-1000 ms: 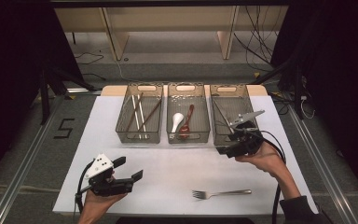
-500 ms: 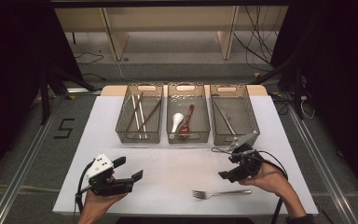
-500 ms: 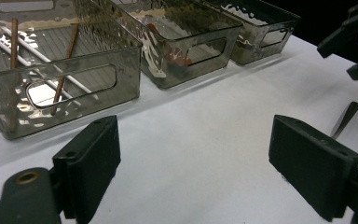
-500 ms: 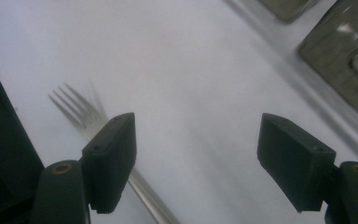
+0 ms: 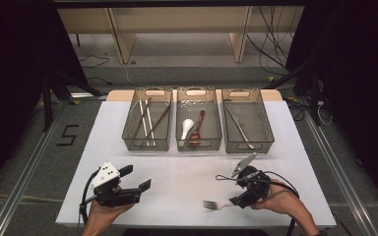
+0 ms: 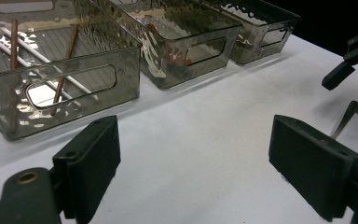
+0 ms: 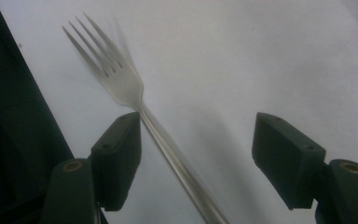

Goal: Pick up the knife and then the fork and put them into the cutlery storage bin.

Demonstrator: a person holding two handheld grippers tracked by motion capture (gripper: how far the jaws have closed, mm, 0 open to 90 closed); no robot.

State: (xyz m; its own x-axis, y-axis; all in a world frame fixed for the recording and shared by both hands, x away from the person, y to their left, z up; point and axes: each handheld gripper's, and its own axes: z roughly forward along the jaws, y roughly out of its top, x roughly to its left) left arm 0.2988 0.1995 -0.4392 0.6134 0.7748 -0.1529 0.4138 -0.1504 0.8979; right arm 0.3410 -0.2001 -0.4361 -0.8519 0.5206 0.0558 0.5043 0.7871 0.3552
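Your right tool (image 5: 234, 192) has dropped from the right bin (image 5: 248, 142) to the fork (image 7: 135, 107) on the worktop (image 5: 187, 172); jaws closing but unclenched, fork between them. Left tool (image 5: 135, 179) idle, released.

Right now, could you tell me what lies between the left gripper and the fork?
Nothing: in the high view, bare white table runs from the left gripper to the fork.
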